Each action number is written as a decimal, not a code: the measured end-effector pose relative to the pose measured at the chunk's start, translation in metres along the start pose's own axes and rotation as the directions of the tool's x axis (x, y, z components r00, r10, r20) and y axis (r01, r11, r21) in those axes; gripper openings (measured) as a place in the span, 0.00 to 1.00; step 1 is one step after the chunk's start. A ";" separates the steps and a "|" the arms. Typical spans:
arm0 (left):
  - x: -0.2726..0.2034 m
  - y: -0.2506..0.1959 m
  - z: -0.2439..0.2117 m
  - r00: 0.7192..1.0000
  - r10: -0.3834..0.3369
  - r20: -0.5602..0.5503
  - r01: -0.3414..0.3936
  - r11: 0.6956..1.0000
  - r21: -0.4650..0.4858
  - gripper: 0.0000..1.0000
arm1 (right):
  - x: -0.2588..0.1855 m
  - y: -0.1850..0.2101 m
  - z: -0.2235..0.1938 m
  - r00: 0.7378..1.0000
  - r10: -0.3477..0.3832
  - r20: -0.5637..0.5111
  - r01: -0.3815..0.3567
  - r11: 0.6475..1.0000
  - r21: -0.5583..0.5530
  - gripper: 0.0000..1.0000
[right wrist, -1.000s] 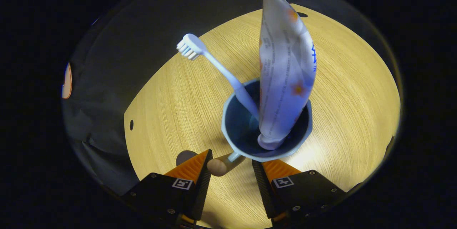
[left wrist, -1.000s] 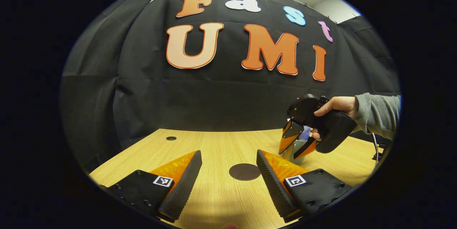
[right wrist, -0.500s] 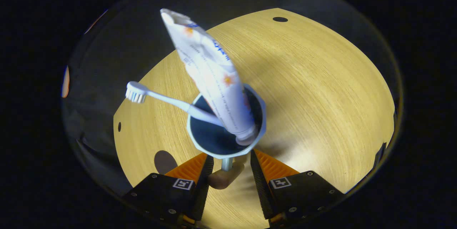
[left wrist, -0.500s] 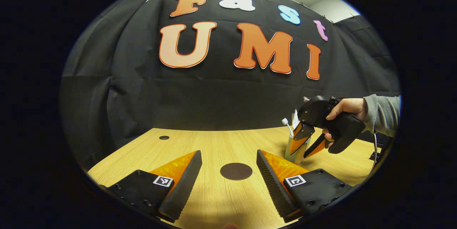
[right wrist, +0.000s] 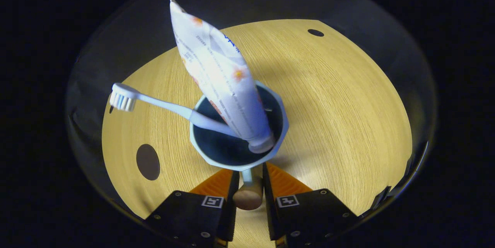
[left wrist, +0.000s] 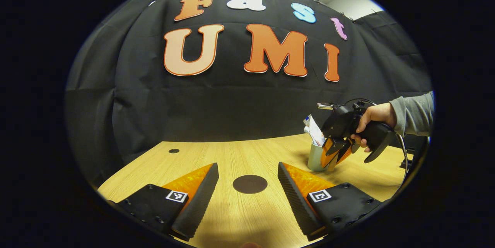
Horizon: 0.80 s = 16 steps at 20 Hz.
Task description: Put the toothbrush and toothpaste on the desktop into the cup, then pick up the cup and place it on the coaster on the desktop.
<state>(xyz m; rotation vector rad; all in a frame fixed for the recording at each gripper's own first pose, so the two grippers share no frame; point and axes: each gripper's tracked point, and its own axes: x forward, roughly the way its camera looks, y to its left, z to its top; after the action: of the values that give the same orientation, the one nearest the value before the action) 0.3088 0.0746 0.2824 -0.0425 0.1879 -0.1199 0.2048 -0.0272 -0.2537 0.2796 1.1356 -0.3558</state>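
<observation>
right gripper [right wrist: 249,186] just closed, now clamped on cup [right wrist: 239,159] handle | left gripper [left wrist: 247,186] apart, idle | next: lift toward coaster [right wrist: 148,161] at its left

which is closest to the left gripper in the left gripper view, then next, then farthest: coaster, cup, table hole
1. coaster, on the table just ahead, between its fingers.
2. cup, ahead to the right, at the right gripper.
3. table hole, far left near the back edge.

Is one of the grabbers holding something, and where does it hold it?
The right gripper holds the cup by its handle, jaws closed on it. The left gripper is open, holding nothing.
</observation>
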 end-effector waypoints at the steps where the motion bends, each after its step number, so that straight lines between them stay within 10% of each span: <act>1: -0.001 0.001 0.000 1.000 0.002 -0.001 -0.002 1.000 0.002 0.98 | -0.001 0.000 0.002 1.000 -0.006 0.009 0.006 1.000 -0.024 0.34; 16: -0.008 0.015 -0.002 0.999 0.034 -0.015 -0.034 0.999 -0.006 0.98 | -0.001 0.004 0.008 0.997 0.025 0.074 -0.014 0.990 -0.143 0.24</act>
<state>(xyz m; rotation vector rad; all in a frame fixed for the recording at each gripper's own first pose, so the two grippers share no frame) 0.3019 0.0904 0.2808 -0.0445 0.2039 -0.0856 0.2124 -0.0264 -0.2494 0.1507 1.0775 -0.2643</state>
